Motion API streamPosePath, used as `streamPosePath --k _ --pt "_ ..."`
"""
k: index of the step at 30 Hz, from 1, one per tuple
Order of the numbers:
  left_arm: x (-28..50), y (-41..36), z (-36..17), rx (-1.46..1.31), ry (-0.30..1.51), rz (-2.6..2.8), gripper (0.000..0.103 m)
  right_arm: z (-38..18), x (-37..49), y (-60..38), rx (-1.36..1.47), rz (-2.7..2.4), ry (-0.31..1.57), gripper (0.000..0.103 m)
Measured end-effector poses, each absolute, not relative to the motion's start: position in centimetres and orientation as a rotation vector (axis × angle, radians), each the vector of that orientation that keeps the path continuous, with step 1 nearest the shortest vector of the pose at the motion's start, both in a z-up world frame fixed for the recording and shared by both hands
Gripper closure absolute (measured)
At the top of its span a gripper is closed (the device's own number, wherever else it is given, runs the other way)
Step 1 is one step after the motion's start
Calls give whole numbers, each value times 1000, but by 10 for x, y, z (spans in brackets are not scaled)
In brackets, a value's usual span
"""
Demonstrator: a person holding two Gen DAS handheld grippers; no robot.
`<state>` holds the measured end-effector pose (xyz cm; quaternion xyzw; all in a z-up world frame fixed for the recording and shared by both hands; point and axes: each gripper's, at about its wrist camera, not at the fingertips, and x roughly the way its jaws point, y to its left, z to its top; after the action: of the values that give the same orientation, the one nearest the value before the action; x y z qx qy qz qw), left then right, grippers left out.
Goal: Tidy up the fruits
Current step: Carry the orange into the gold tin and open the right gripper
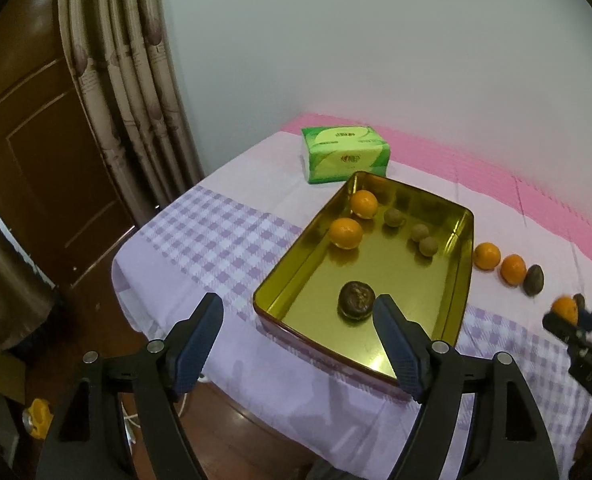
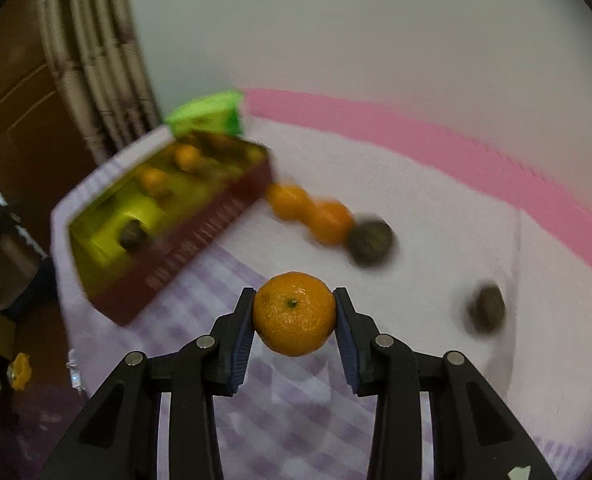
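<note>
Two oranges [image 1: 345, 233] lie in the gold tin tray [image 1: 455, 276] in the left wrist view, near its far left corner, with three small brown fruits [image 1: 417, 233] toward the far right wall and a dark wrinkled fruit [image 1: 355, 299] alone near the near edge. The left gripper [image 1: 297, 316] hangs released over the tray's near left corner, jaws wide, nothing between them. Beyond the tray's right wall, on the checked cloth [image 1: 216, 236], sit two more oranges [image 1: 499, 262] and a dark oval fruit [image 1: 533, 280] in a row. A green tissue pack [image 1: 345, 154] stands past the tray's far edge. At the right rim of the view, the right gripper [image 1: 567, 314] carries an orange.

From the right wrist view, the right gripper [image 2: 294, 312] is clenched on a mandarin [image 2: 294, 314], pads pressing both its sides, above the cloth. The tray [image 2: 200, 236] shows blurred to the left, the row of loose fruit [image 2: 327, 220] beyond, and another dark fruit [image 2: 487, 308] toward the right edge.
</note>
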<state>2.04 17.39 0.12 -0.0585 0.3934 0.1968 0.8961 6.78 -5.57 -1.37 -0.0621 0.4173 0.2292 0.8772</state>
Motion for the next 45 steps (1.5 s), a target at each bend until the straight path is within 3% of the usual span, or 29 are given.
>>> streamPosePath --k 8,16,45 --pt "22 185 1 -159 823 414 25 13 88 24 -125 661 861 68" --pt "30 187 -9 -154 872 396 25 -5 109 85 -212 723 906 68" --pt "40 191 -23 -173 946 350 25 -45 153 128 -238 704 997 67"
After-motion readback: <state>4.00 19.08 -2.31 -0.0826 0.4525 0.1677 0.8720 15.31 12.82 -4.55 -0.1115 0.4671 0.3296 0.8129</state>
